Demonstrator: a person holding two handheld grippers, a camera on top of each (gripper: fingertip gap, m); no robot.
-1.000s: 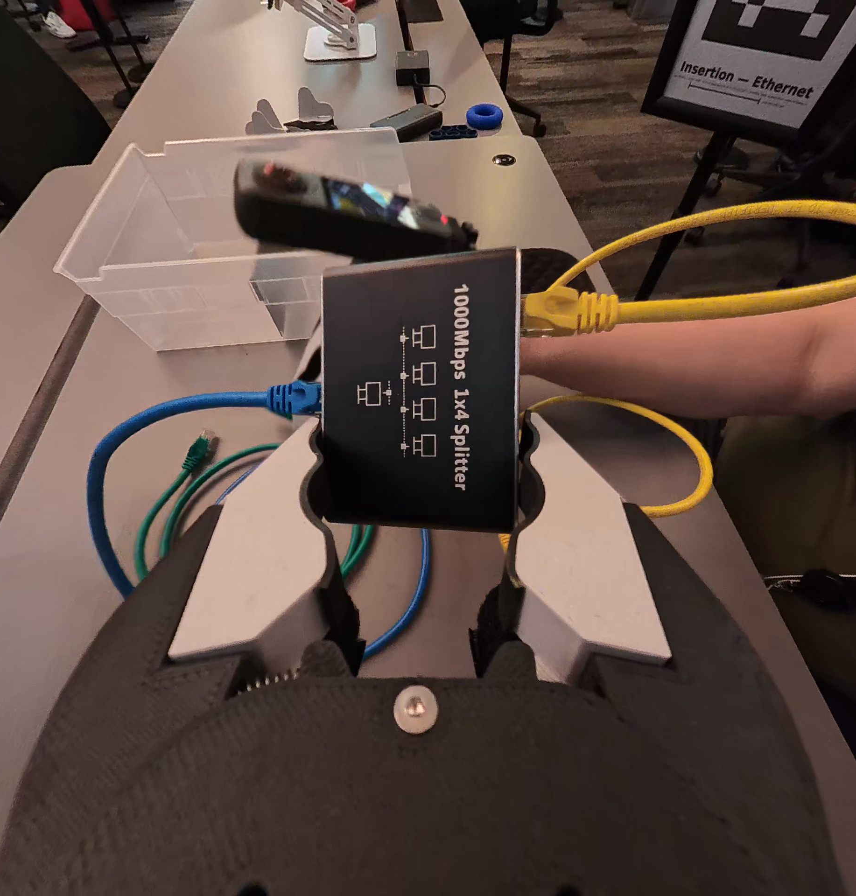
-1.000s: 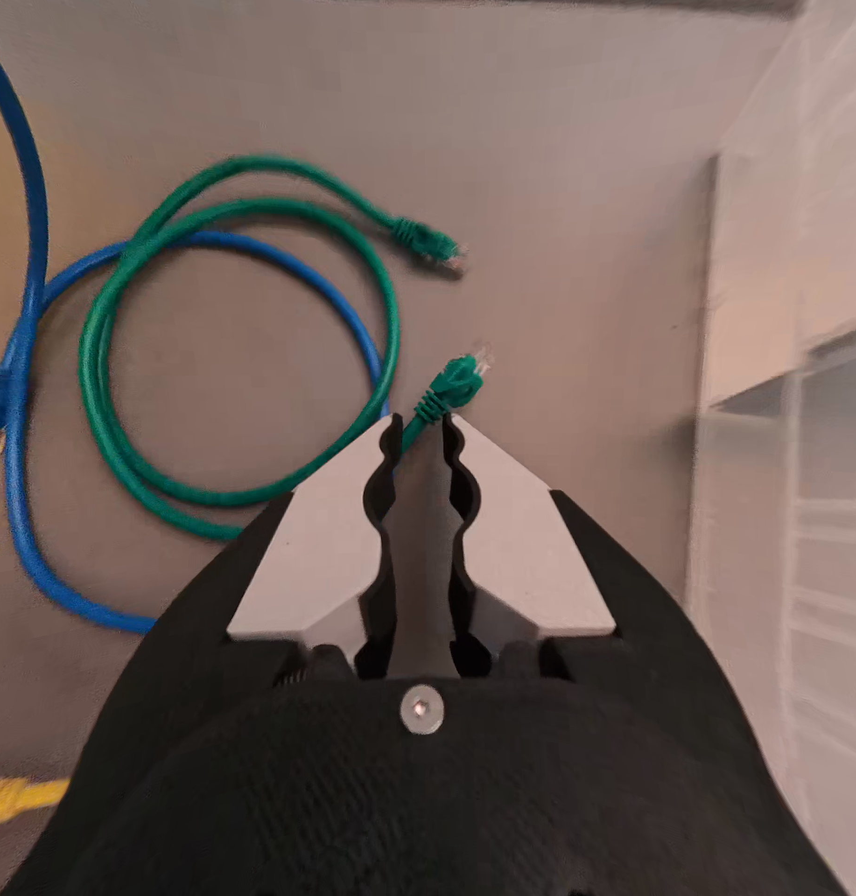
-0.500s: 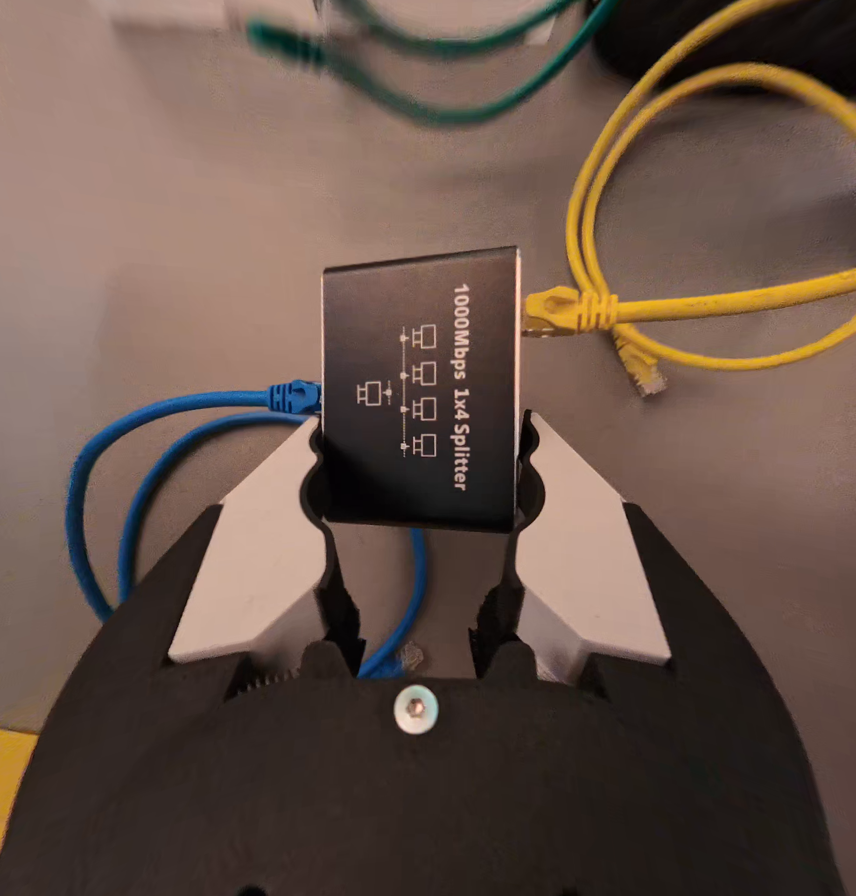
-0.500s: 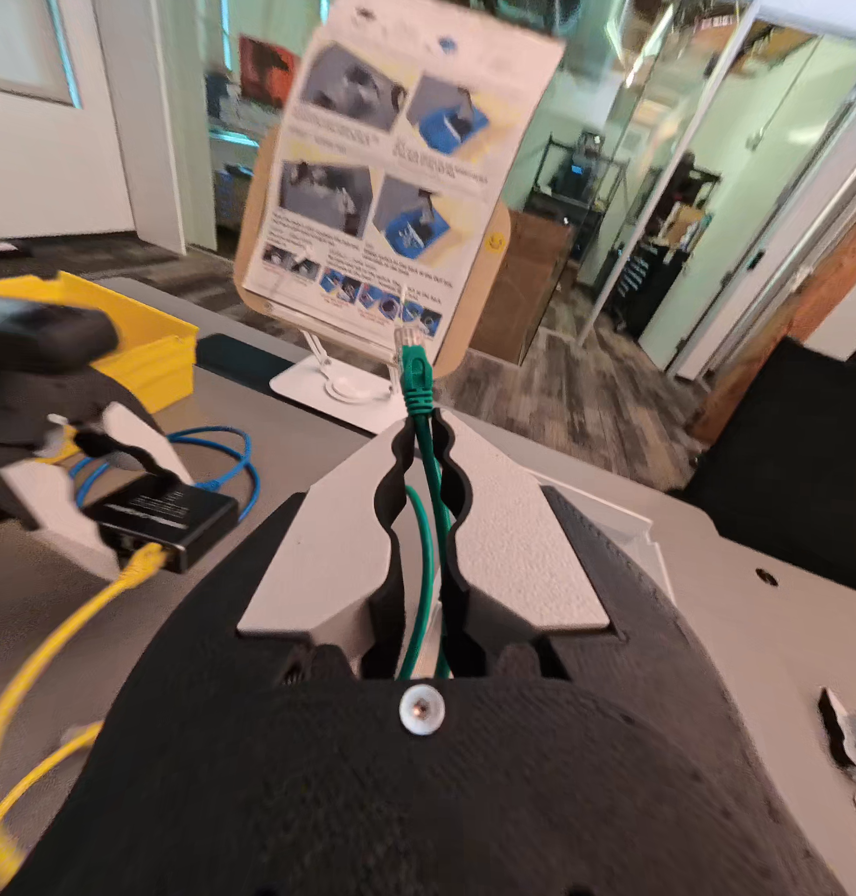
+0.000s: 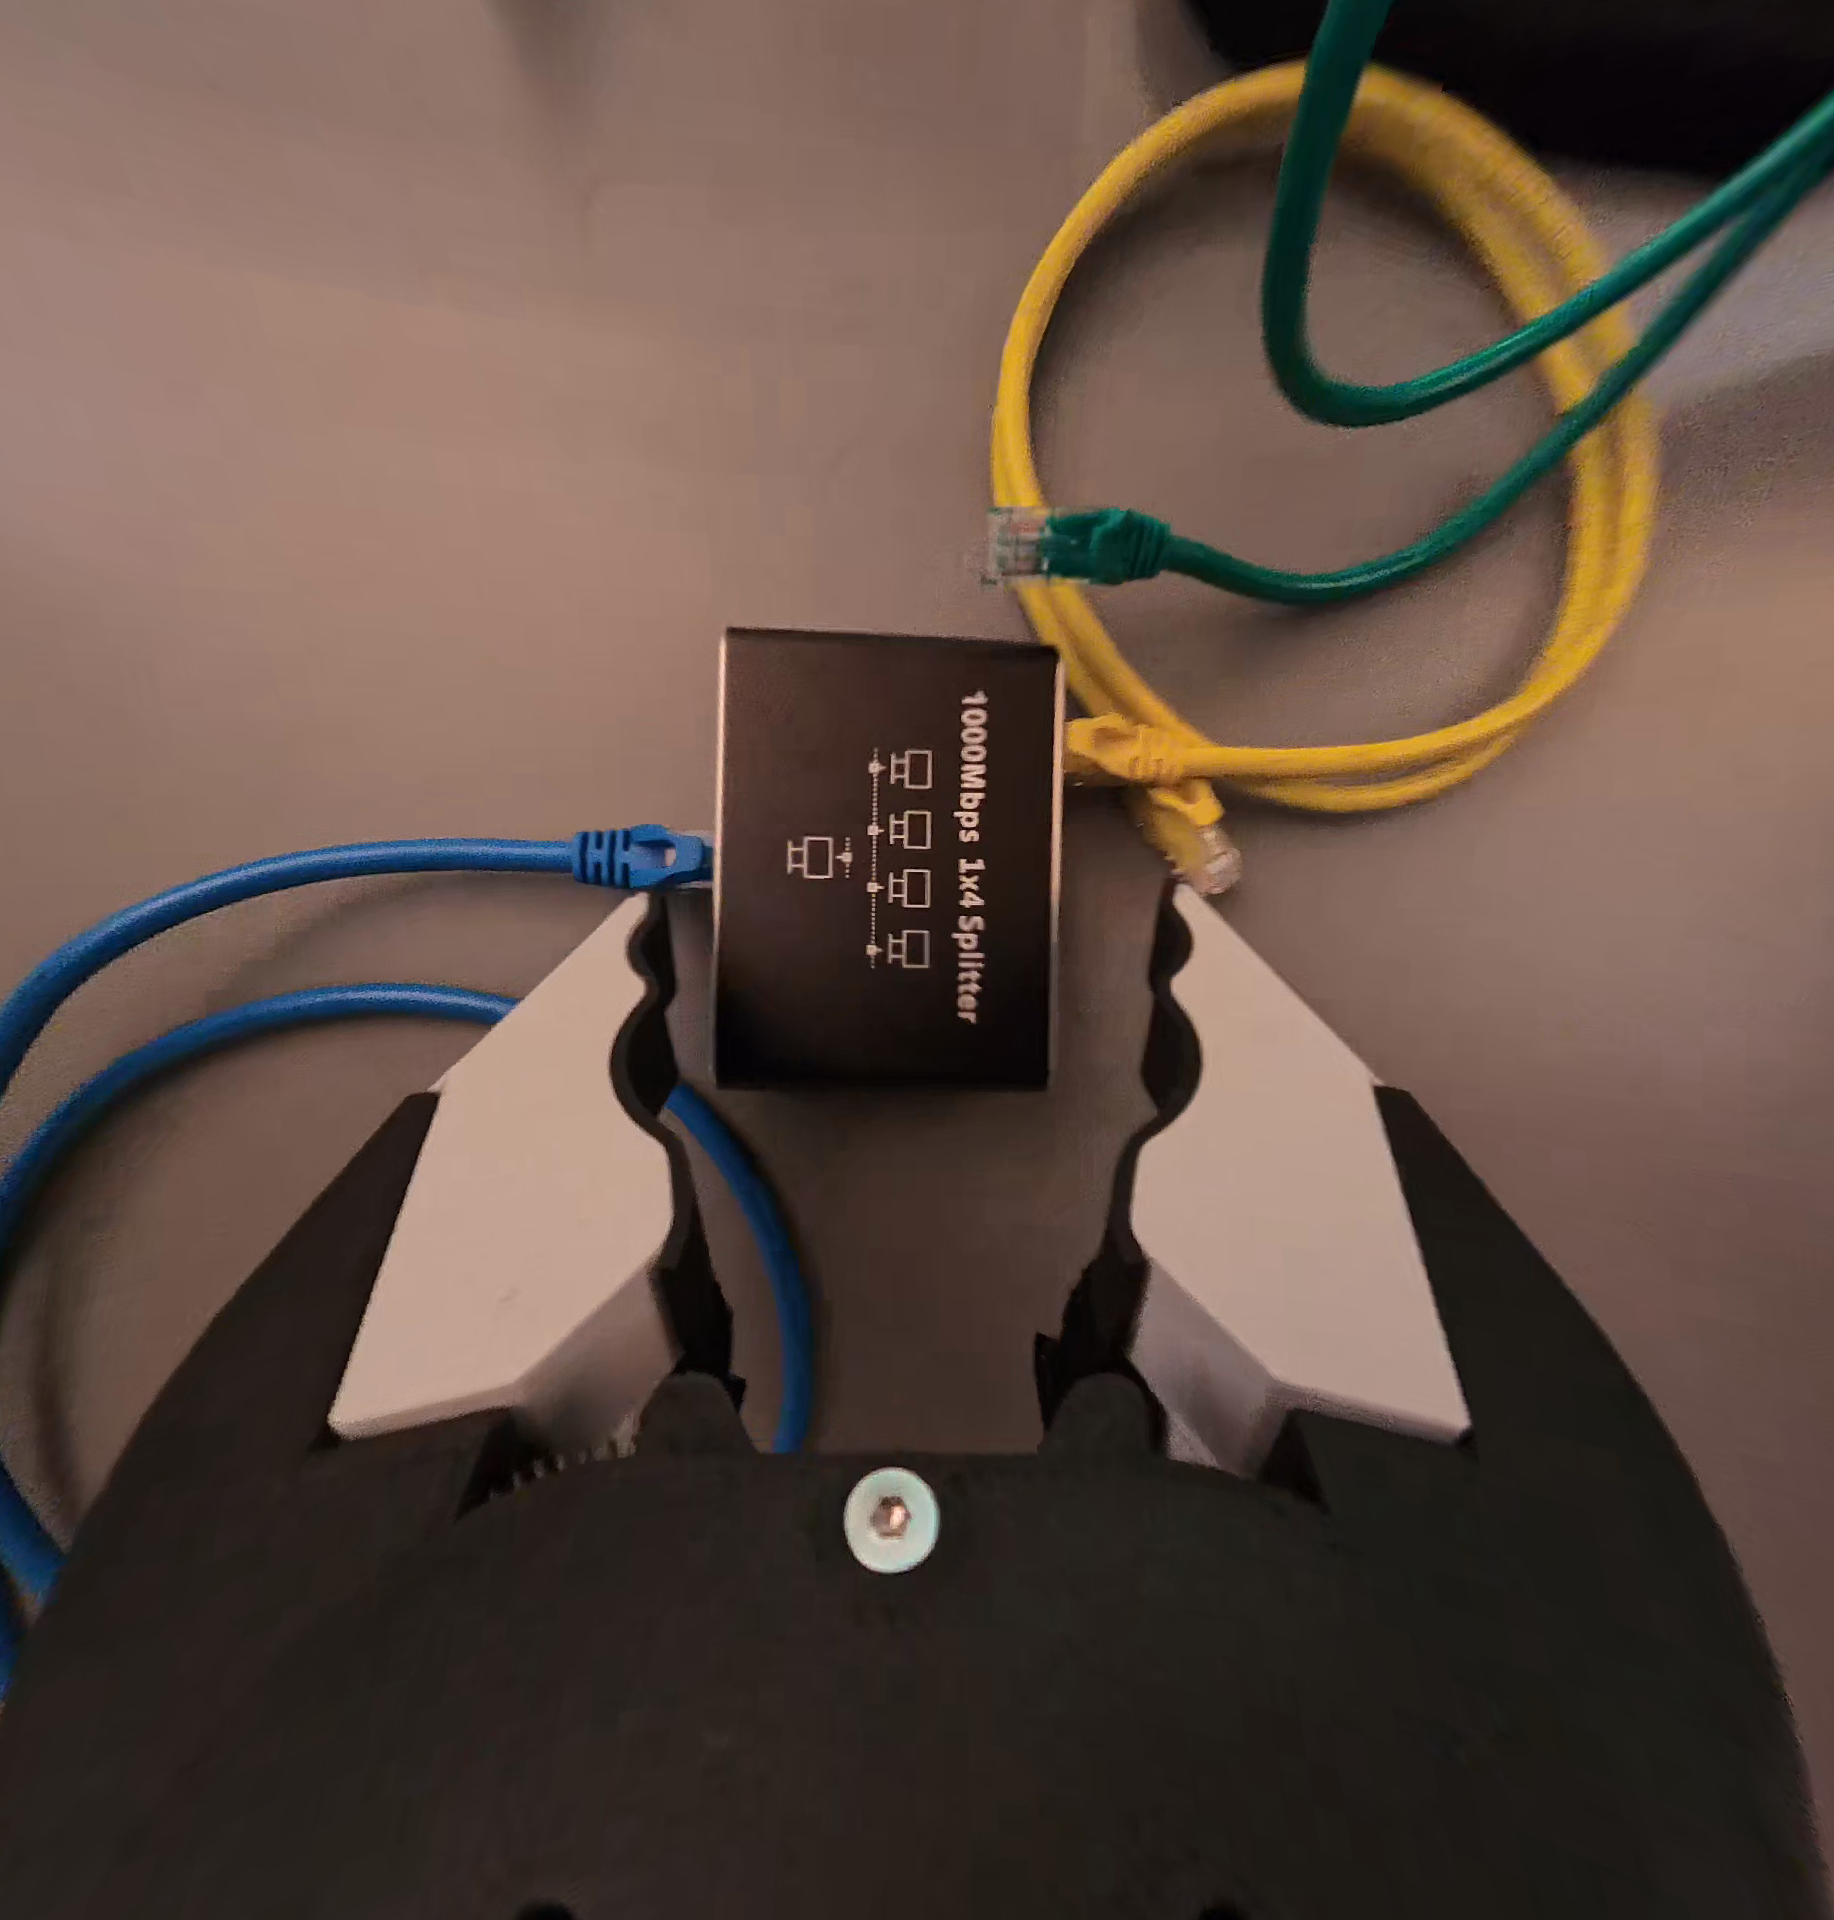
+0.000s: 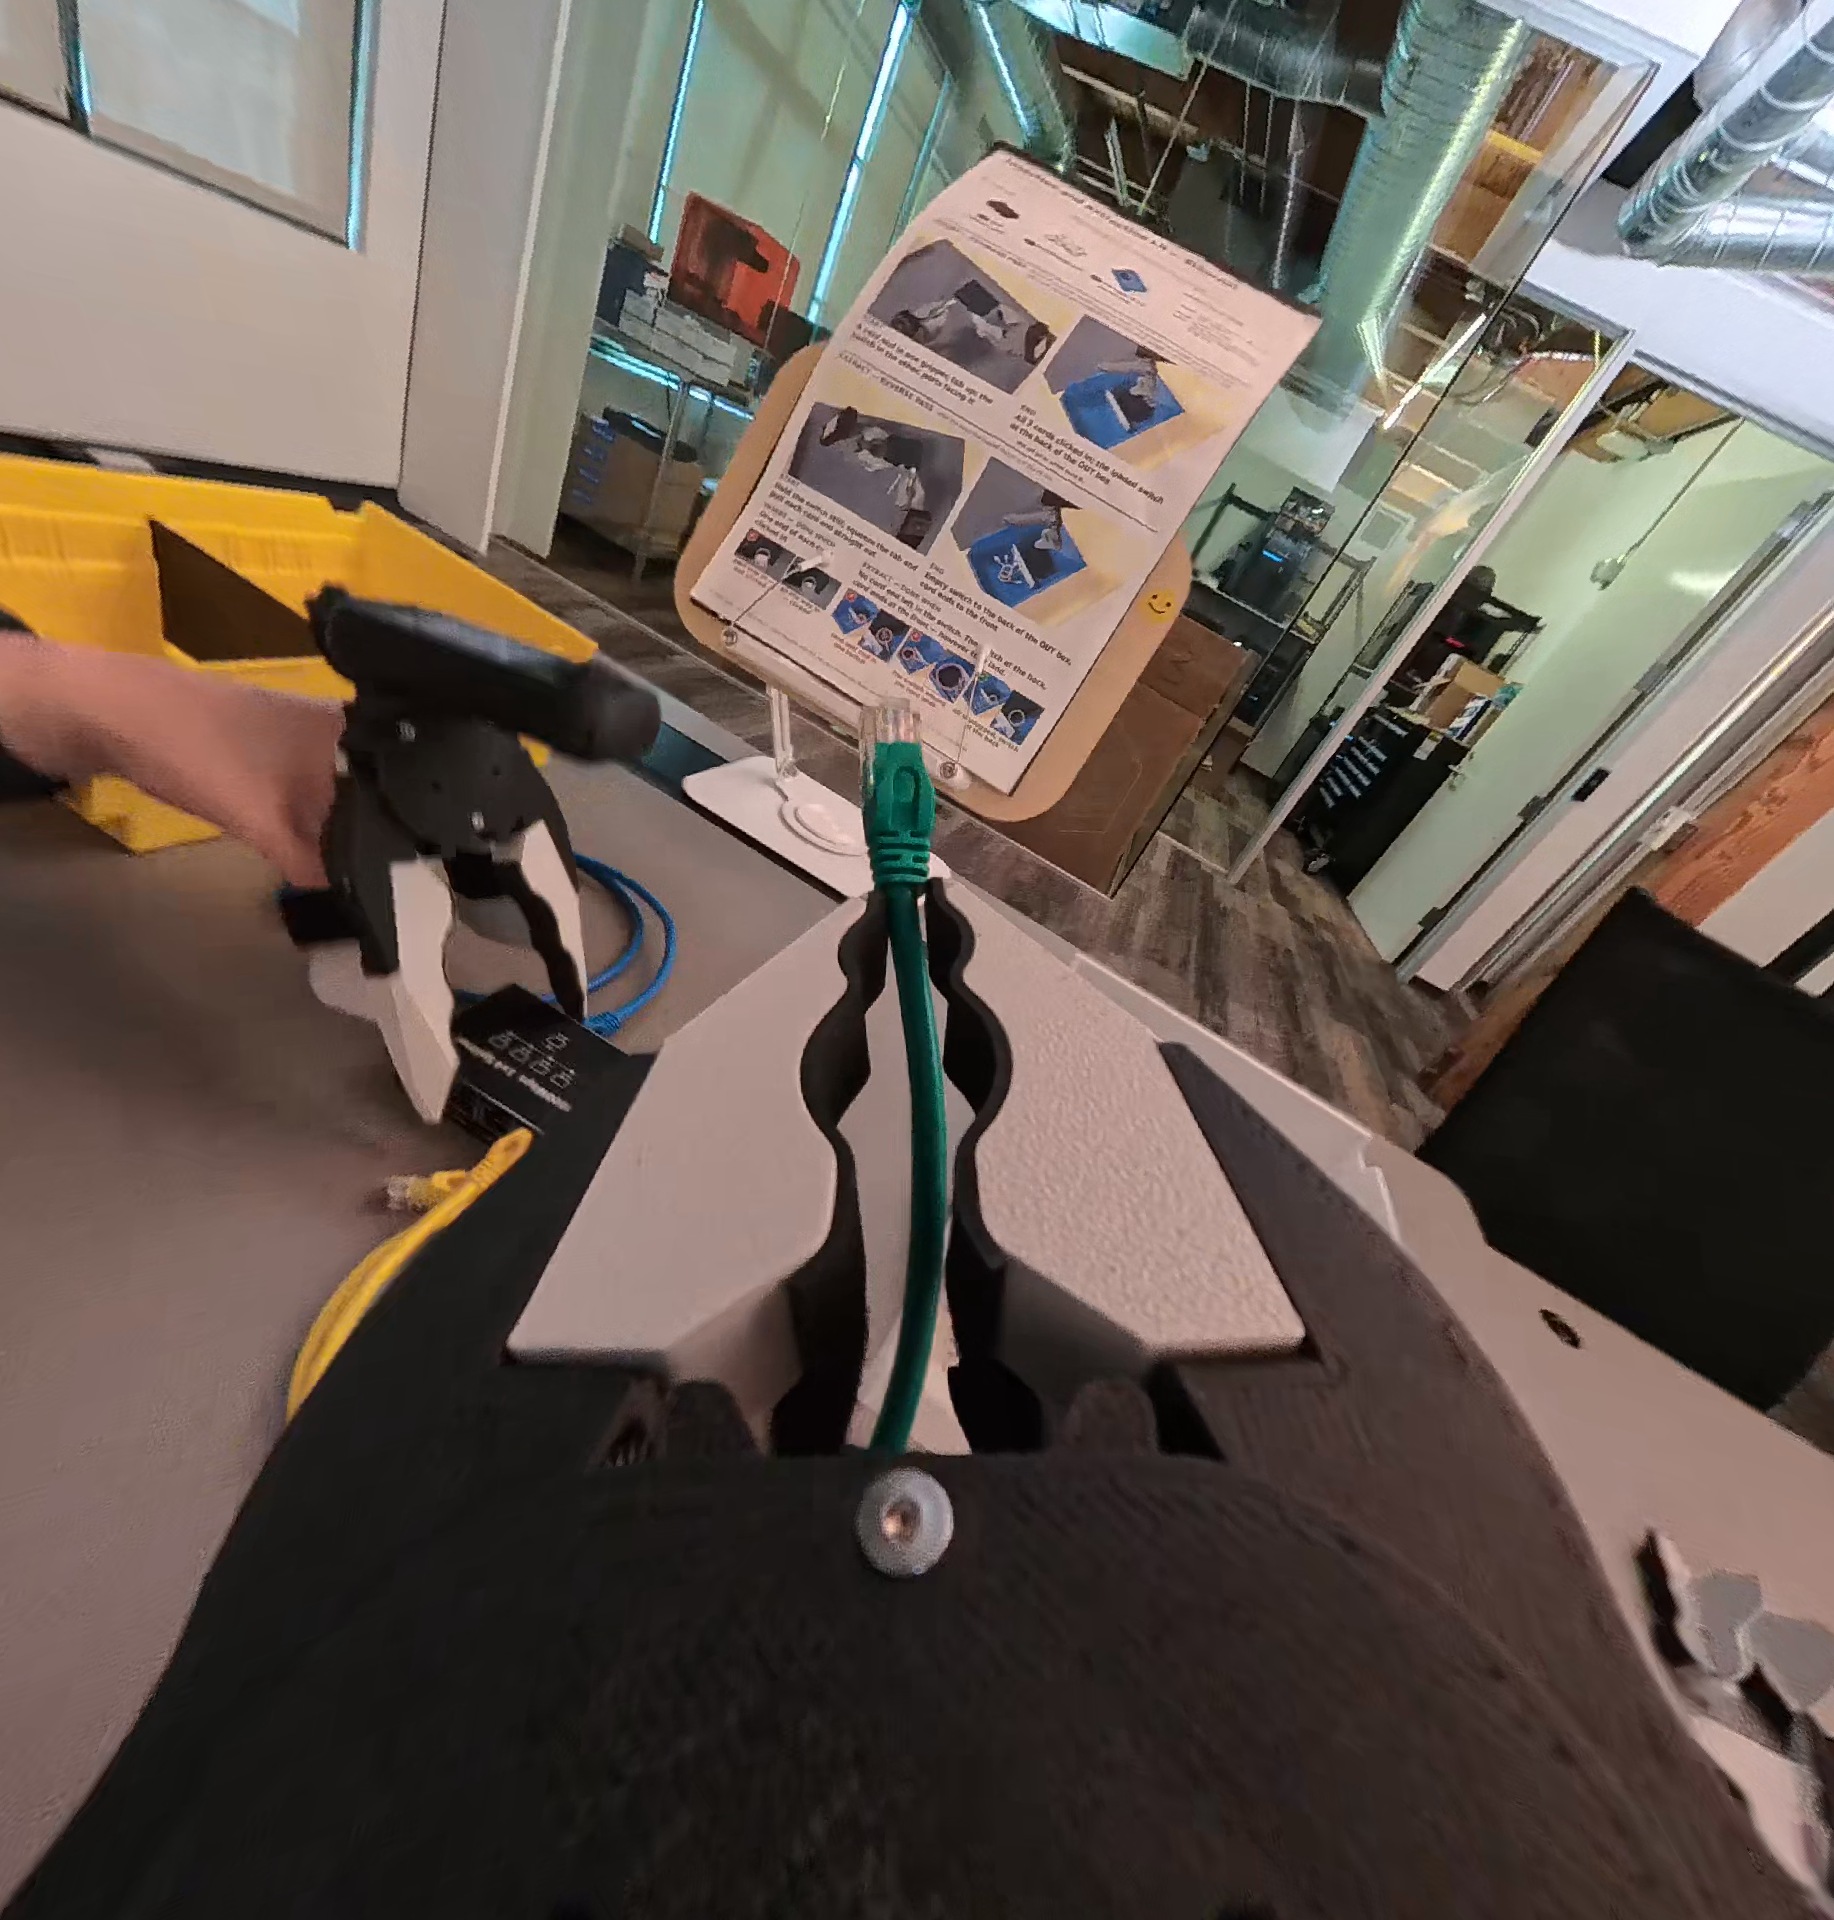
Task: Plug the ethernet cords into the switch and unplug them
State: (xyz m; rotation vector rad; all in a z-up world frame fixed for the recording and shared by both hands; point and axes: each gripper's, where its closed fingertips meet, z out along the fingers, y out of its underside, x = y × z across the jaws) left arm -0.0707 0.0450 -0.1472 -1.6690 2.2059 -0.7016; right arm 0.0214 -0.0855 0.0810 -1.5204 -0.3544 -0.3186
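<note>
- One black switch (image 5: 882, 862) lay flat on the grey worktop (image 5: 321, 416), at the middle of the left wrist view.
- Three cords were in sight: one blue, one yellow, one green.
- The blue cord (image 5: 269, 883) was plugged into the switch's left side and looped toward the lower left of the frame.
- The yellow cord (image 5: 1412, 748) had one end plugged into the switch's right side; it coiled toward the upper right, and its second plug (image 5: 1199, 847) lay loose just beside the switch.
- The green cord (image 5: 1308, 582) had one free plug (image 5: 1079, 542) near the switch's upper right corner, unplugged, over the yellow coil.
- Two tools were present. The left tool (image 5: 902, 914) stood released, its fingers spread on either side of the switch with a gap on each side.
- The right tool (image 6: 905, 904) was clenched on the green cord (image 6: 918, 1143), whose other plug (image 6: 895, 779) stuck up past the fingertips in the middle of the right wrist view.
- In that view the left tool (image 6: 487, 997) hung over the switch (image 6: 539, 1060) at centre left, held by a person's hand (image 6: 165, 738).
- One yellow bin (image 6: 113, 582) sat at the upper left, and one instruction sheet on a stand (image 6: 1006, 478) stood at the upper centre.
- Half a second before, the left tool had gripped the switch; now it had let go.
- The green plug had come closer to the switch than in that earlier picture.
</note>
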